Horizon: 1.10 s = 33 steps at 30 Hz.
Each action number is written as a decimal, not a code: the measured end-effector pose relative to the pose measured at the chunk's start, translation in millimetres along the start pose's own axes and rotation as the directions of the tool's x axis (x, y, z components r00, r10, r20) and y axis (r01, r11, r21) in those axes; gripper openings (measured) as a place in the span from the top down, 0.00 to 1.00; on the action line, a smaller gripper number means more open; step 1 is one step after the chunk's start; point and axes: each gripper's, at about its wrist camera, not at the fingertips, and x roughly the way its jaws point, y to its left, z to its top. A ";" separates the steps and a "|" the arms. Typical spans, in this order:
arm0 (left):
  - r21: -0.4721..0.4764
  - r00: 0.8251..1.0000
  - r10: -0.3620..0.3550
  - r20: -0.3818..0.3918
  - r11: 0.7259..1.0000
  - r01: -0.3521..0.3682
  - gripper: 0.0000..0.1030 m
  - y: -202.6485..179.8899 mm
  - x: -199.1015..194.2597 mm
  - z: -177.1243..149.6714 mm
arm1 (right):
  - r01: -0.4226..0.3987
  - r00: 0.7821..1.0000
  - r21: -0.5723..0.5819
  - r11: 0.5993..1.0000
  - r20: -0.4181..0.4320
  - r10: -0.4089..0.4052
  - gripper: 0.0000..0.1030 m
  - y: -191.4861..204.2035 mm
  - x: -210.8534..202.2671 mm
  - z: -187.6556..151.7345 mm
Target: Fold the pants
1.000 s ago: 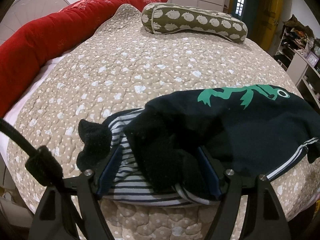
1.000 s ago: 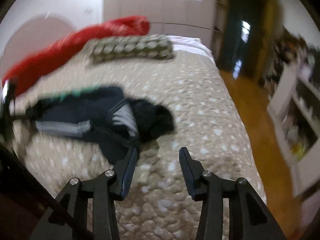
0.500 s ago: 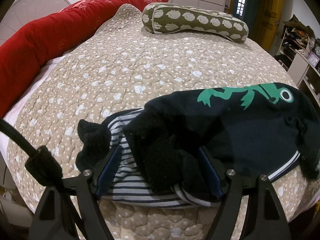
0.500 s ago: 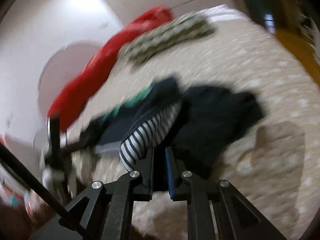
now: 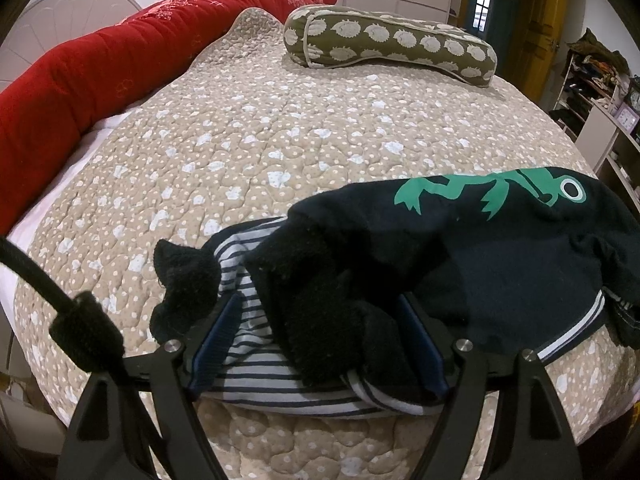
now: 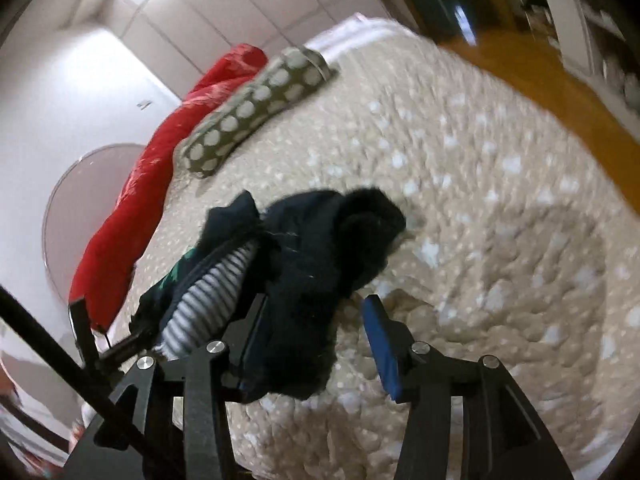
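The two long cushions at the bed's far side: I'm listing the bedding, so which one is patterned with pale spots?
The olive-green bolster lying across the quilt. It carries pale blobs all over, whereas the red bolster along the bed's left edge is plain red.

The left wrist view looked steeply down along its fingers, close over the dark pants (image 5: 460, 256) on the bed (image 5: 280, 128), facing the spotted bolster (image 5: 392, 46) and red duvet (image 5: 80, 72). The right wrist view was rolled sideways and blurred, close at the pants' (image 6: 304, 264) other end. Both views shared the pants, the bed (image 6: 480, 200), the bolster (image 6: 252, 108) and the duvet (image 6: 160, 168).
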 end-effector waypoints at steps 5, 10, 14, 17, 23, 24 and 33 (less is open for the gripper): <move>-0.001 1.000 -0.001 -0.002 1.000 0.001 0.23 -0.1 0.0 0.2 | -0.019 0.999 0.017 1.000 -0.028 0.020 0.78 10.8 20.5 6.0; -0.006 1.000 -0.009 -0.005 1.000 0.009 0.23 0.4 -0.1 0.2 | -0.017 0.991 -0.084 0.996 0.129 0.027 0.87 40.5 -29.6 31.3; -0.010 1.000 -0.007 0.003 1.000 0.007 0.22 -0.6 -0.1 -0.7 | 0.016 0.965 -0.098 0.995 0.262 0.010 0.87 47.2 -57.5 65.5; -0.012 1.000 -0.009 0.002 1.000 0.009 0.22 -0.4 -0.1 -0.8 | 0.061 0.949 -0.067 0.996 0.312 -0.037 0.88 38.3 -53.5 85.4; -0.010 1.000 0.002 0.009 1.000 -0.002 0.21 -2.0 0.3 -1.4 | 0.194 0.952 -0.084 0.977 0.258 -0.166 0.82 19.8 -4.5 107.3; -0.010 1.000 0.003 0.010 1.000 -0.003 0.20 -1.9 0.5 -1.0 | 0.223 0.951 -0.091 0.971 0.241 -0.196 0.76 14.2 5.9 110.8; -0.011 1.000 0.005 0.018 1.000 -0.005 0.18 -2.2 1.8 -1.2 | 0.098 0.971 0.149 0.984 0.201 -0.127 0.31 -44.4 -32.6 104.4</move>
